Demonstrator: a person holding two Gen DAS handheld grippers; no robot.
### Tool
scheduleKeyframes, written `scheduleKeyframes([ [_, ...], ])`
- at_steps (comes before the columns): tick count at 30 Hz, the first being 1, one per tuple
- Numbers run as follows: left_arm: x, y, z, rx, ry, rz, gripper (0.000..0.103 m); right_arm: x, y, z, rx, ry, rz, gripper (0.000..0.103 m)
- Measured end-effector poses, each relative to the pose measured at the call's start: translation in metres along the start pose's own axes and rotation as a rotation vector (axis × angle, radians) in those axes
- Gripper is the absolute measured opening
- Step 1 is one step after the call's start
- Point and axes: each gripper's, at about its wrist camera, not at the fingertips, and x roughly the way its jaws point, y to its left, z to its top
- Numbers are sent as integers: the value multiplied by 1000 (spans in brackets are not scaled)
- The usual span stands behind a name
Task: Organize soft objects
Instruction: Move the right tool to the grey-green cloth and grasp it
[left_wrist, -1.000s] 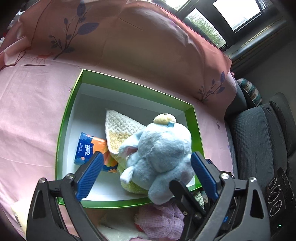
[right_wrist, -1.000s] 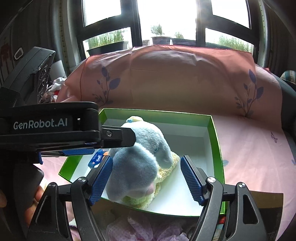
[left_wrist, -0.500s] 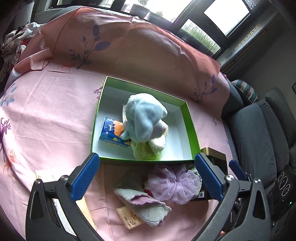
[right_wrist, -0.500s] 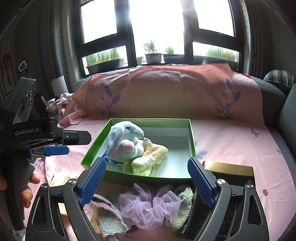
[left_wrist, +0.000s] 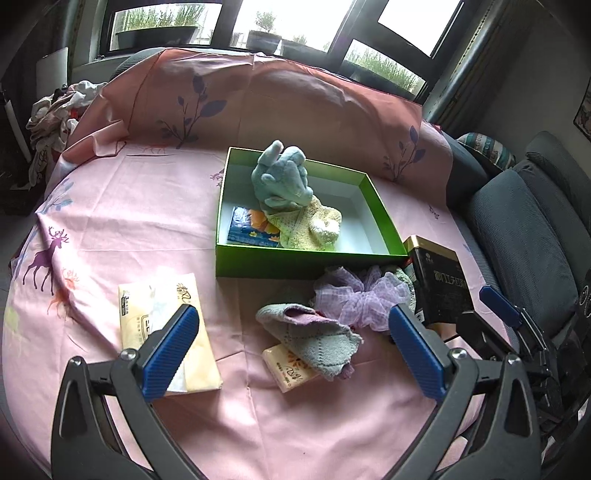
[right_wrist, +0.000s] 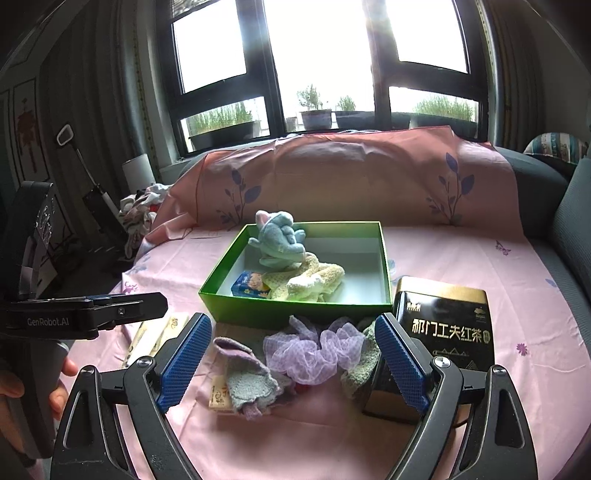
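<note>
**Hovering with both tongs released above the pink sheet**

Showing the left tongs (left_wrist: 293, 347) spread wide and grasping nothing, poised over the pink sheet (left_wrist: 122, 221). Showing the right tongs (right_wrist: 293, 360) likewise released, having just been opening, with nothing pressed between the blue pads (right_wrist: 400, 363). Resting inside the green box (left_wrist: 266, 264): blue plush elephant (left_wrist: 282, 177), lying on a yellow towel (left_wrist: 310, 229), beside a blue tissue pack (left_wrist: 245, 225) at the box's left wall. Lying in front of the box, outside it: purple mesh scrunchie (right_wrist: 312, 349), grey-and-purple knitted cloth (left_wrist: 314, 338) partly covering a small yellow packet (left_wrist: 286, 371), and a larger yellow tissue pack (left_wrist: 168, 325) off to the left. Standing just beside the box's near right corner: black tea tin (right_wrist: 448, 325), touching a grey-green cloth (right_wrist: 364, 363). Gripping the left handle at the frame edge: a person's hand (right_wrist: 22, 387).
</note>
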Motion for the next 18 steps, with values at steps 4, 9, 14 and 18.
scheduleKeyframes([
  [4, 9, 9, -24, -8, 36, -11, 102, 0, -4, -26, 12, 41, 41, 90],
  [9, 26, 15, -49, -62, 82, -79, 102, 6, -3, -63, 32, 86, 117, 90],
  [14, 48, 6, -58, -63, 103, -124, 102, 22, 6, -89, 24, 113, 163, 90],
  [18, 62, -2, -49, -5, 74, -107, 102, 38, 12, -97, 8, 118, 190, 90],
])
